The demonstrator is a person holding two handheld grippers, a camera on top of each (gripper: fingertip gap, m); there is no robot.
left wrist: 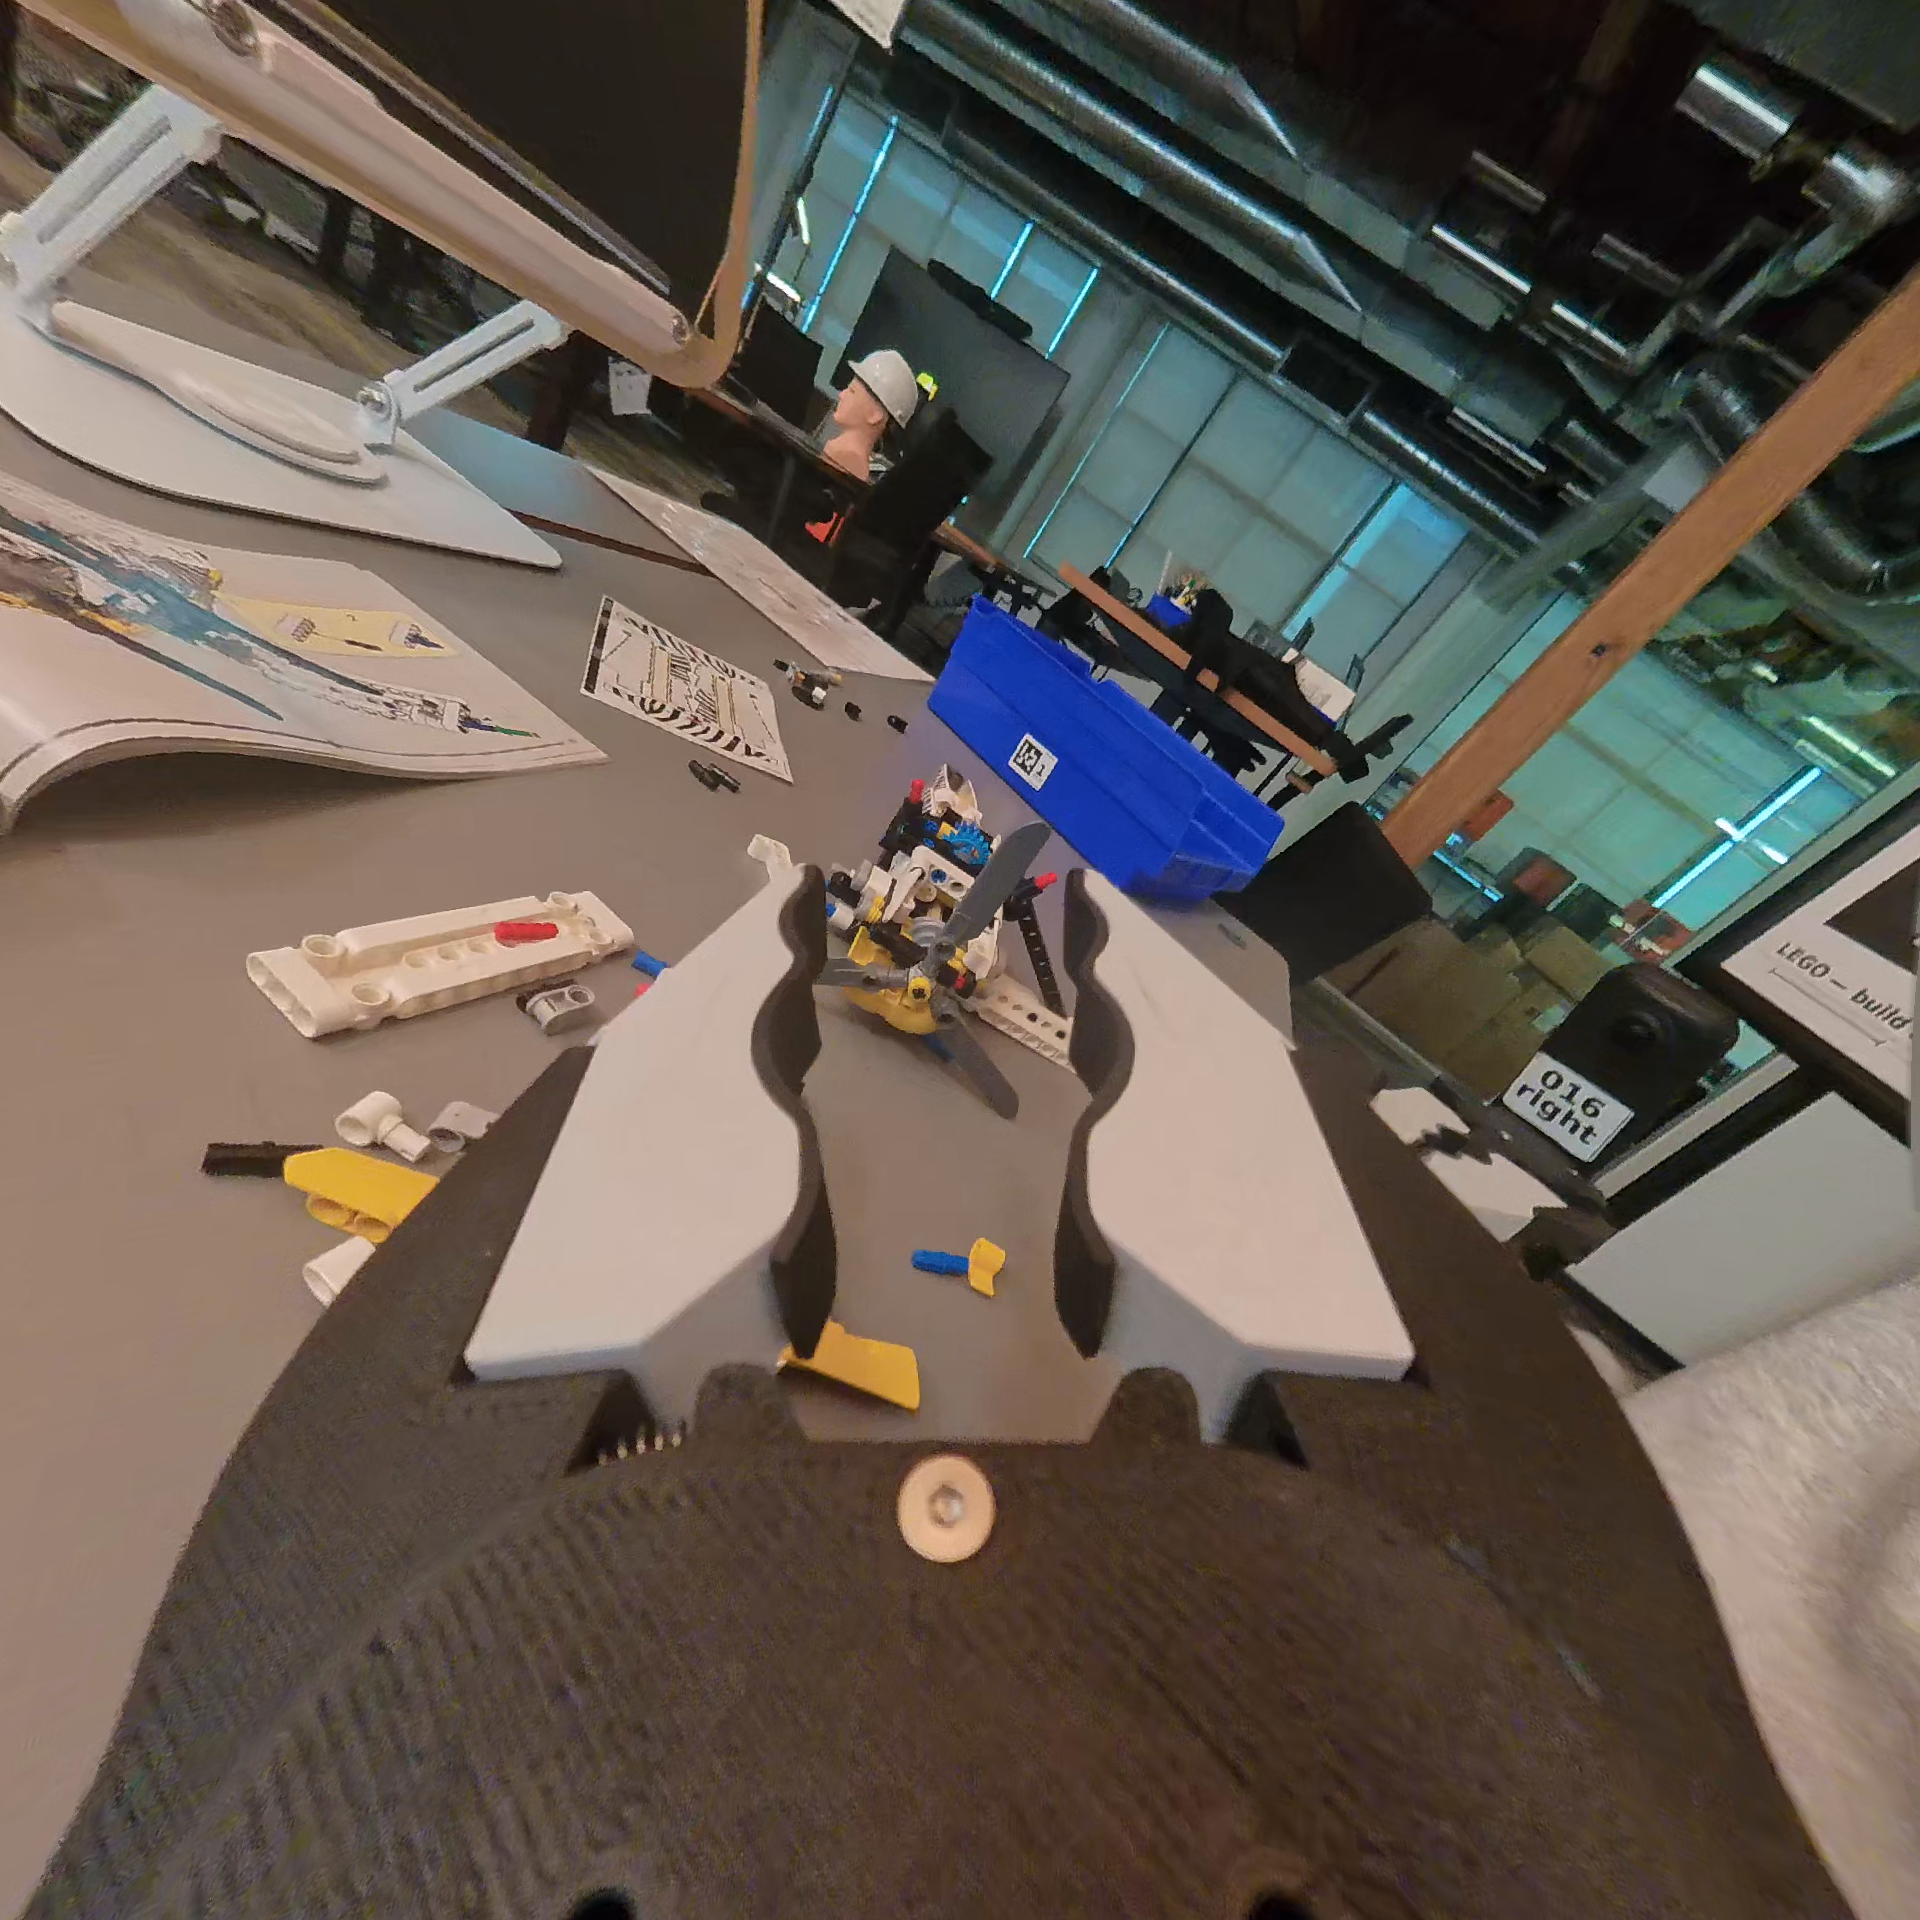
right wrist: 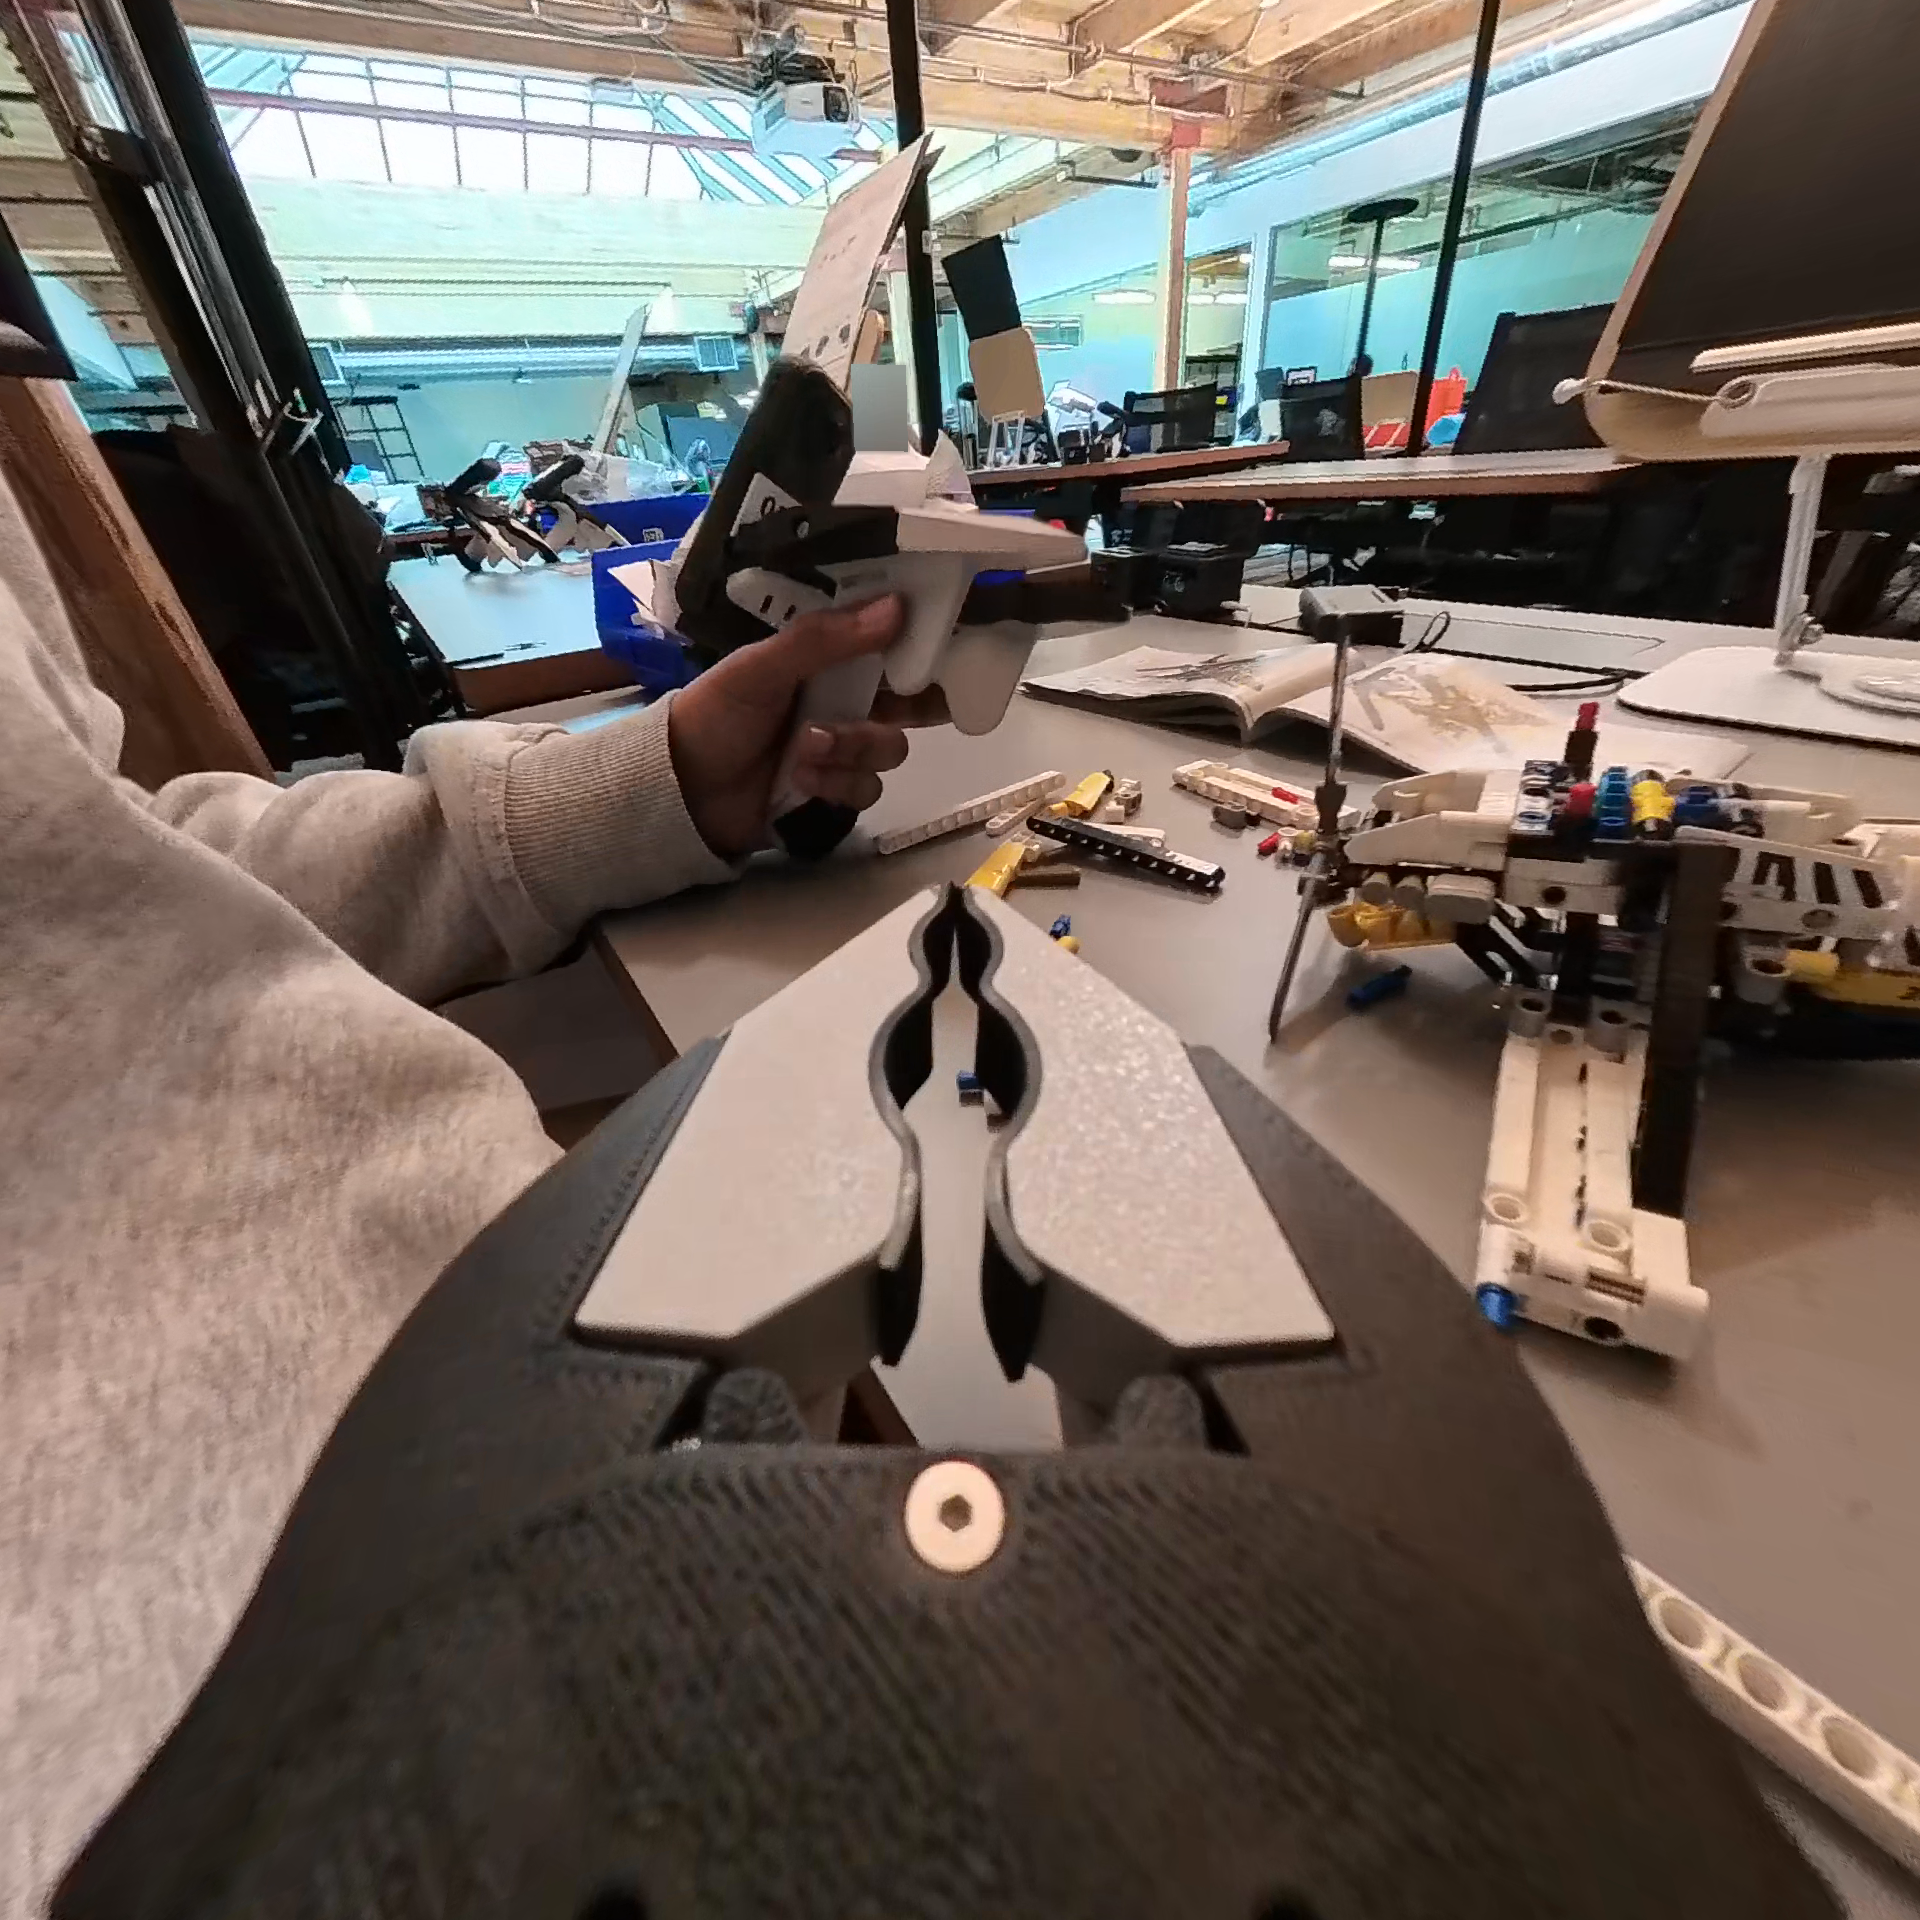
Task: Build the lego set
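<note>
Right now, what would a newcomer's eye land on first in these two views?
Probably the half-built lego plane mid-table, its grey propeller facing the open left gripper. Loose parts lie to its left, notably a long white panel, with the open instruction booklet behind. The right gripper sits nearly shut, holding nothing.

Model (left wrist: 925,935) on table (left wrist: 156,935), booklet (left wrist: 260,665) left, bin (left wrist: 1101,748) behind.

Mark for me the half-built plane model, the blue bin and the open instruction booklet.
plane model (left wrist: 920,961), left wrist view, on its yellow nose behind the grey propeller.
blue bin (left wrist: 1101,748), left wrist view, on its near side wall.
instruction booklet (left wrist: 249,655), left wrist view, on the open printed page.
</note>
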